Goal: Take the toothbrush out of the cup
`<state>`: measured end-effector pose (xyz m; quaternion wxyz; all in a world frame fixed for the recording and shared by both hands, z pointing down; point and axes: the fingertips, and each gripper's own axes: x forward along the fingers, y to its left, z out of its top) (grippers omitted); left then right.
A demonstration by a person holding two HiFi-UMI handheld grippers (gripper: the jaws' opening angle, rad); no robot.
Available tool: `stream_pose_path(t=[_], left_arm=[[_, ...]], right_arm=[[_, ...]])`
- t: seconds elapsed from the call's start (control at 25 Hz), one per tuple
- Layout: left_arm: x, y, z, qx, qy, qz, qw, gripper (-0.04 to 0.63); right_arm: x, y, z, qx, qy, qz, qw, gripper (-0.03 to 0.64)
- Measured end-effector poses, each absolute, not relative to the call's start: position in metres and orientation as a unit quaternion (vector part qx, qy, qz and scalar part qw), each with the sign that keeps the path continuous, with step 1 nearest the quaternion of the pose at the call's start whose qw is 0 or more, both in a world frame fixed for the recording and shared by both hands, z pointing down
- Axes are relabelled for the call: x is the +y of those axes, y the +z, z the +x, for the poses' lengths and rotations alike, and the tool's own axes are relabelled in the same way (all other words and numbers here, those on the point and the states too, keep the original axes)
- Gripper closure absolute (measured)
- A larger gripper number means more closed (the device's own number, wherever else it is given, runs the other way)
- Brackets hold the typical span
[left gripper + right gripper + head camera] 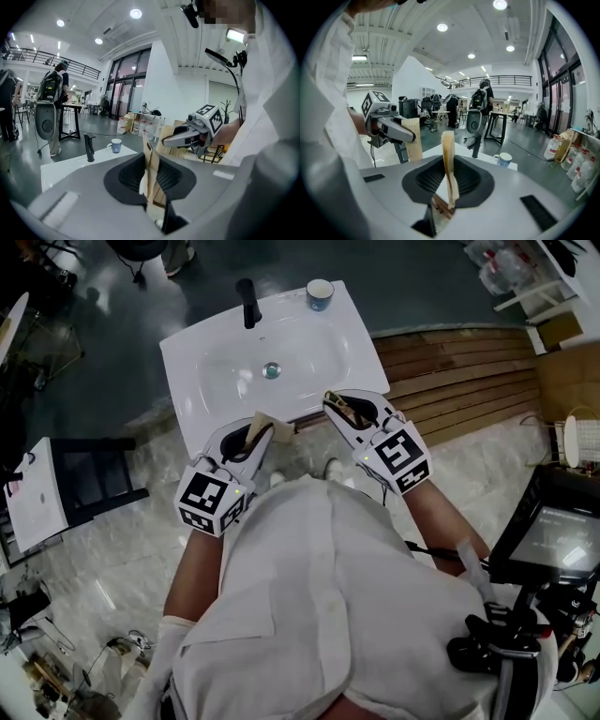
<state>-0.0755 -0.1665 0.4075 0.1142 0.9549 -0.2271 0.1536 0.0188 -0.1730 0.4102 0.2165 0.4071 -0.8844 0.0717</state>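
Observation:
A blue-and-white cup (320,293) stands on the far right corner of the white sink (211,381), beside the black faucet (248,302). I see no toothbrush in the cup or anywhere else. Both grippers hover side by side over the sink's near edge. My left gripper (261,429) is shut on a tan card strip (151,164) that stands upright between its pads. My right gripper (336,402) is shut on a thin tan strip (448,154), seen edge-on. The cup (116,146) lies well beyond both grippers; it also shows in the right gripper view (503,160).
Wooden planks (459,371) lie right of the sink. A black chair (98,486) and a white board (36,498) stand at the left, a dark equipment stand (548,549) at the lower right. People (54,98) stand in the hall behind.

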Motion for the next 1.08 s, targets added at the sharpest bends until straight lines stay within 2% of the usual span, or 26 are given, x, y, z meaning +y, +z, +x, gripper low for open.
stream_pose_path(t=[0.32,0.72,1.08], left_arm=[[-0.167,0.409,-0.074,-0.225,0.156,0.955,0.115,0.541],[-0.148,0.419,-0.156,-0.205,0.142,0.961,0.117,0.541],[-0.169,0.414,-0.149,-0.196,0.120,0.966,0.119,0.541]], right_arm=[[-0.174,0.410,0.019,-0.885,0.074,0.409,0.211,0.564],[-0.149,0.419,-0.063,-0.873,0.075,0.427,0.222,0.565],[-0.155,0.421,-0.031,-0.851,0.088,0.469,0.220,0.565]])
